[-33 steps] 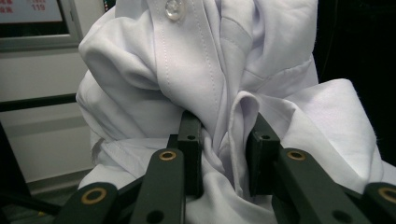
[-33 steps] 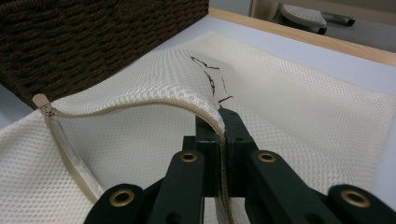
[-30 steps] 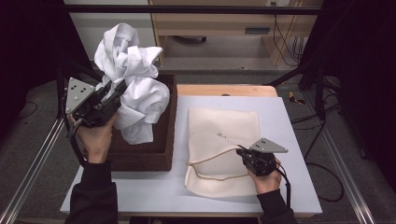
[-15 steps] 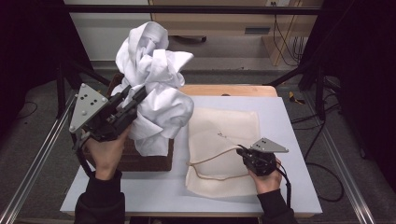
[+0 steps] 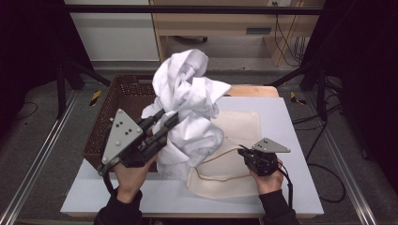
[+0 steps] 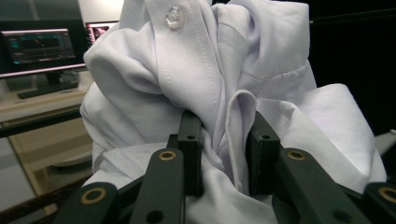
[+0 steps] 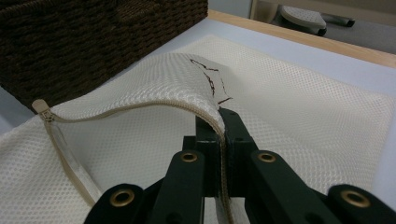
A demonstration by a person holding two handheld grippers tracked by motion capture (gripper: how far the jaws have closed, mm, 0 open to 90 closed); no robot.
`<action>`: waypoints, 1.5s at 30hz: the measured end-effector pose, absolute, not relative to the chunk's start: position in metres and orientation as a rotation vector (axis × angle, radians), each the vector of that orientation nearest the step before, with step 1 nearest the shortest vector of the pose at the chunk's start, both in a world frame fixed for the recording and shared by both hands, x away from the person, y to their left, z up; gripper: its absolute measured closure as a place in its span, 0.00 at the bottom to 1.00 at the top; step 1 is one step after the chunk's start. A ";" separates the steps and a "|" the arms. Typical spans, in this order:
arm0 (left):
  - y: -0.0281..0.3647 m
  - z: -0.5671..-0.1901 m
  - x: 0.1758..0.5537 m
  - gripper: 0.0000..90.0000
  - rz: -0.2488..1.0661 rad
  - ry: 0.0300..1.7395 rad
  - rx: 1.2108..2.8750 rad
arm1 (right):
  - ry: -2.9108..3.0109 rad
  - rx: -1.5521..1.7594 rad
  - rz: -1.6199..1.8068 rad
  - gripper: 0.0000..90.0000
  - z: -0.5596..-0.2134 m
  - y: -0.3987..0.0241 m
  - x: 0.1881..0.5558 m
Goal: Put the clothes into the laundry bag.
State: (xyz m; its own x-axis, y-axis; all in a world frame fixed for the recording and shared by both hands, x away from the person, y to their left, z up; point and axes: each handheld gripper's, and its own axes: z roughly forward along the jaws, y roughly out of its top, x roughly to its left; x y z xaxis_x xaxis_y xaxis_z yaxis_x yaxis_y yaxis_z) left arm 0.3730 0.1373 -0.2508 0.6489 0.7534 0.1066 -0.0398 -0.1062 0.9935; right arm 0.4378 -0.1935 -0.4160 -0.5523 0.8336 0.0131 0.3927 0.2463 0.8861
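A crumpled white shirt (image 5: 187, 108) hangs in the air between the brown wicker basket (image 5: 122, 93) and the cream mesh laundry bag (image 5: 239, 126). My left gripper (image 5: 171, 119) is shut on a fold of the shirt (image 6: 229, 126), a button showing above the jaws. The mesh bag lies flat on the white table. My right gripper (image 5: 241, 152) is shut on the bag's zipper edge (image 7: 219, 116) and lifts the upper layer, so the mouth gapes toward the shirt. The zipper (image 7: 107, 112) runs left from the jaws.
The basket stands at the table's left rear (image 7: 93, 42). A wooden strip (image 5: 256, 90) runs along the table's far edge. Metal frame rails (image 5: 33, 164) flank the table. A bare stretch of table (image 5: 300, 140) lies to the right of the bag.
The left gripper has carried the shirt out from over the basket, rightward and nearer, until it hangs at the bag's left edge. The right gripper has kept still on the zipper edge.
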 end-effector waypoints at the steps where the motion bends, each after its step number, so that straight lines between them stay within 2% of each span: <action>1: 0.135 -0.256 0.371 0.78 0.729 0.610 1.546 | 2.053 1.118 1.260 0.97 -0.416 -0.194 0.438; 7: 0.123 -0.287 0.359 0.78 0.672 0.594 1.577 | 2.053 1.121 1.263 0.97 -0.416 -0.194 0.439; 22: 0.090 -0.379 0.342 0.78 0.505 0.645 1.773 | 2.047 1.153 1.268 0.97 -0.419 -0.196 0.441; 30: 0.078 -0.405 0.340 0.78 0.467 0.640 1.860 | 2.048 1.157 1.264 0.97 -0.421 -0.194 0.442; 36: 0.061 -0.427 0.349 0.78 0.430 0.657 1.948 | 2.052 1.160 1.262 0.97 -0.421 -0.192 0.442; 45: 0.029 -0.458 0.381 0.77 0.366 0.699 2.093 | 2.081 1.171 1.226 0.97 -0.425 -0.188 0.442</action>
State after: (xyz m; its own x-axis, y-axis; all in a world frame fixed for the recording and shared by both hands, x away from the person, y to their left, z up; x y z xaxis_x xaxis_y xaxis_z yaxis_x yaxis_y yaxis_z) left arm 0.3812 0.0285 -0.4581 0.7987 0.6018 0.0022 0.3441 -0.4597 0.8187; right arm 0.4417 -0.1885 -0.4248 -0.5362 0.8433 0.0359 0.4401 0.2430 0.8644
